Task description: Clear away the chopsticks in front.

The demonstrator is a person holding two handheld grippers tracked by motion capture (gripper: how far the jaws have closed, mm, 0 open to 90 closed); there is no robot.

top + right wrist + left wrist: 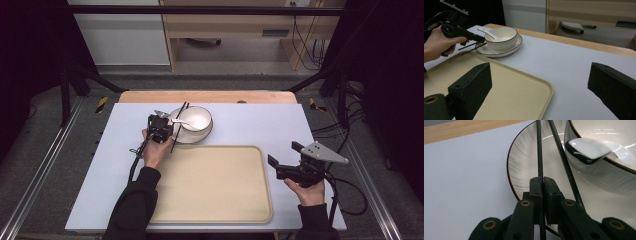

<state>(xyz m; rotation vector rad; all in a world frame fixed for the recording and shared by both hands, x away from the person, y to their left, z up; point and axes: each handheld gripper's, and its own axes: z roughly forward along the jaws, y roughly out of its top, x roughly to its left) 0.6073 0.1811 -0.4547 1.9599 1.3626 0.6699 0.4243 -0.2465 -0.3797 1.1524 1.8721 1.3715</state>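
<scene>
While the left hand-held gripper (542, 182) is clamped on one chopstick (539, 150) lying across the plate (521, 167) at upper centre of the high view, lifting could drag its twin (564, 160) against the bowl (599, 175), the right hand-held gripper (541, 82) gaping idle

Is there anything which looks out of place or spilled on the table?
Nothing is spilled or damaged. One oddity: the two chopsticks lie across the plate, and the left gripper has pinched only one of them; the other lies loose beside its jaws.
</scene>
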